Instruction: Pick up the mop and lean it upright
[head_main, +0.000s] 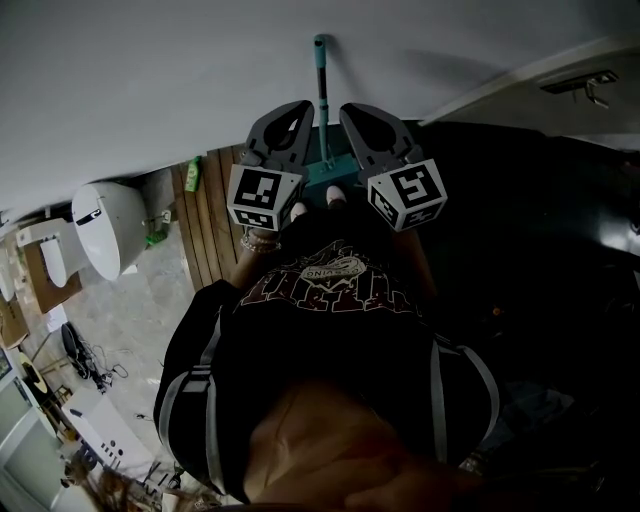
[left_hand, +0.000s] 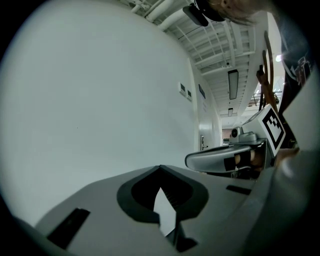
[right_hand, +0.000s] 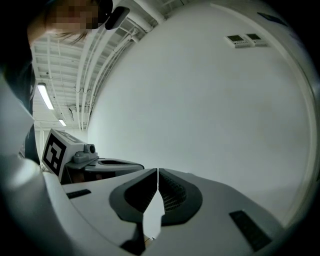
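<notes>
Trouble from here would most likely come from the hand-held grippers brushing the handle while they hang this near the wall (head_main: 180, 70). The mop (head_main: 321, 75) looks propped only by its handle tip on that smooth wall, so a nudge could send it sliding sideways to the floor (head_main: 205, 225).

The left hand-held gripper (head_main: 300, 108) has its jaws pressed together at the tips and holds nothing; its own view shows only bare wall ahead. The right hand-held gripper (head_main: 350, 108) is likewise pressed together and empty, facing the wall.

The mop stands upright against the wall, its head at the wall's foot. Seen from the head view, the handle rises between the two grippers, apparently touching neither.
</notes>
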